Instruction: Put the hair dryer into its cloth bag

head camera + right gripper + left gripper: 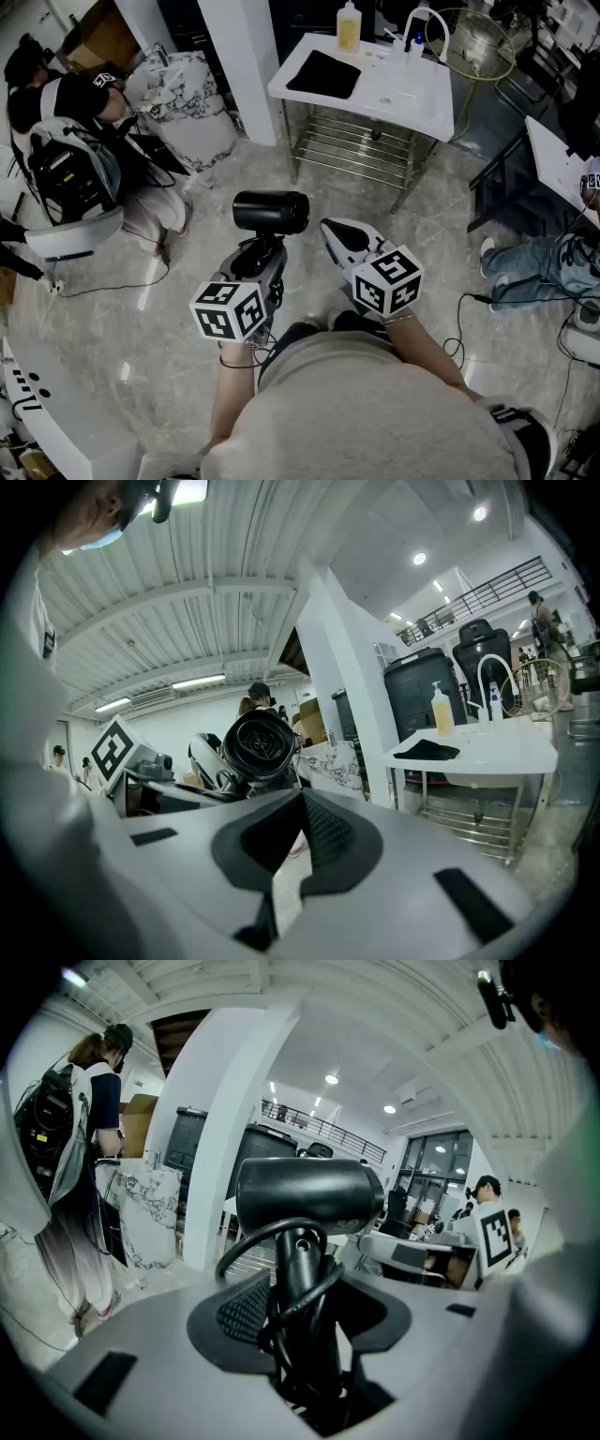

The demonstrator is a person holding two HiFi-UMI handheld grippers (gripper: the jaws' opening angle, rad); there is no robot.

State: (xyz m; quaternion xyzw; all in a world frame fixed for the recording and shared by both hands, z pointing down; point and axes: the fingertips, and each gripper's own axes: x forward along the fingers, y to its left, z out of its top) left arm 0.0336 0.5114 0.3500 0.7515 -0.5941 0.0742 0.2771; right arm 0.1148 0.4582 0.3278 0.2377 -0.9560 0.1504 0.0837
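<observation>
Clamping the hair dryer (270, 212), left hand-held gripper (265, 247) faces the table (394, 94) bearing the cloth bag (323, 73); right hand-held gripper (330, 228) closed

Count | hair dryer (271, 212): 1; cloth bag (323, 74): 1 | grippers: 2; left gripper (265, 248), right gripper (330, 229) | marker cubes: 2; left cube (231, 311), right cube (388, 279) | table (412, 103): 1 | bottles on it: 2; tall bottle (349, 26), small bottle (413, 49)

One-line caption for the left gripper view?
Left gripper clamps the black hair dryer by its handle, barrel above the jaws.
</observation>
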